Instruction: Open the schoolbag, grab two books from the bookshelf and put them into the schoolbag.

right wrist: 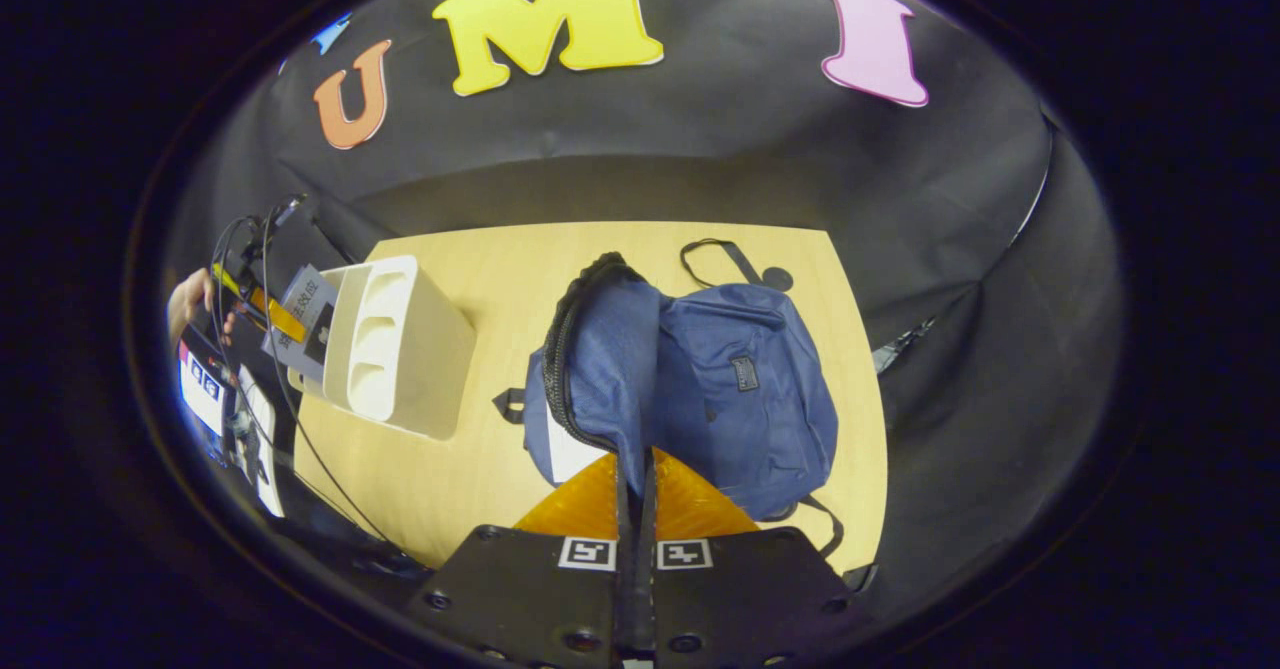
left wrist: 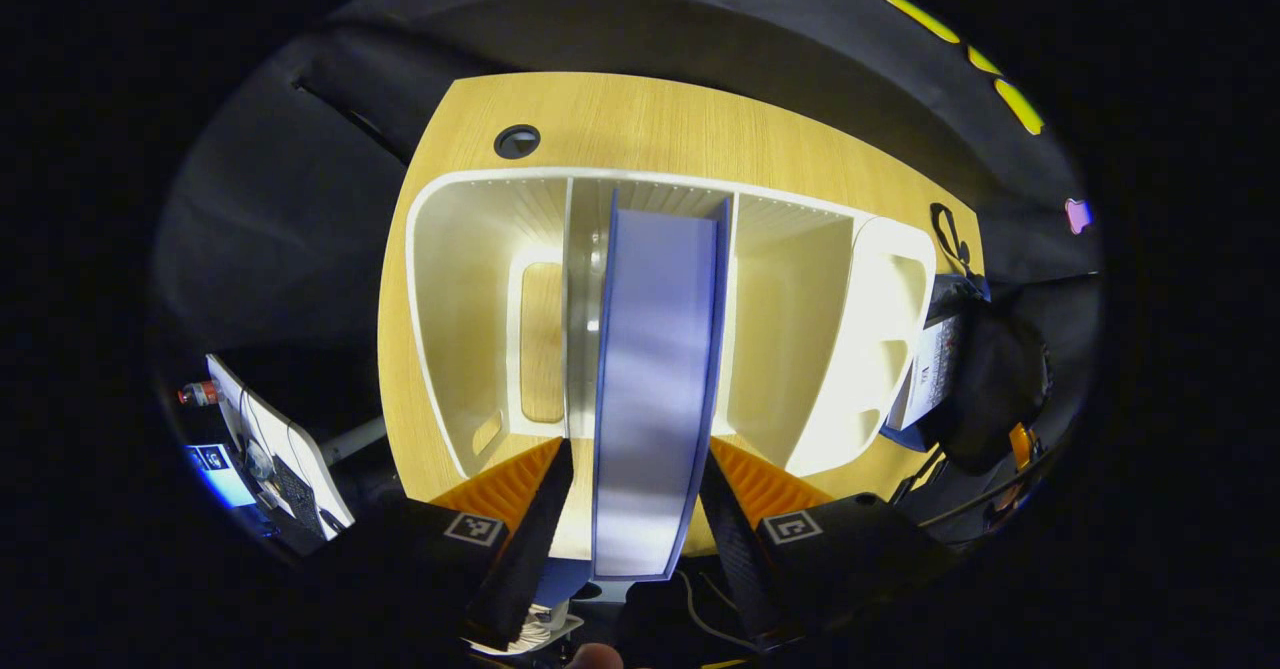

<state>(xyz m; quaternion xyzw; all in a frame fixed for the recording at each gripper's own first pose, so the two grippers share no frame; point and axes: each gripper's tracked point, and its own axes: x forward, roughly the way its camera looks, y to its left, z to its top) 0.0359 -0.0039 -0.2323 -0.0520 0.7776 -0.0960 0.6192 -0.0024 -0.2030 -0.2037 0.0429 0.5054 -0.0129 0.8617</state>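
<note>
Left gripper view:
grip: left gripper (left wrist: 655,494) has both fingers pressed on a book (left wrist: 655,389), one on each cover, fore-edge facing the camera
shelf: white bookshelf (left wrist: 450,279) lies beyond on the table (left wrist: 640,119); book lines up with its middle bay, whether it is fully out of the bay I cannot tell
bag: dark shape at the right edge, likely the bag, too warped to be sure

Right gripper view:
grip: right gripper (right wrist: 634,494) fingers pinched narrow on the rim of the bag (right wrist: 740,389), holding the zip mouth up and open
inside: something pale shows in the mouth, maybe a first book
shelf: left of the bag, apart from it

step: carrying a book from shelf to bag
next: swing the book over, line it up with the mouth, right keeps the rim lifted
</note>
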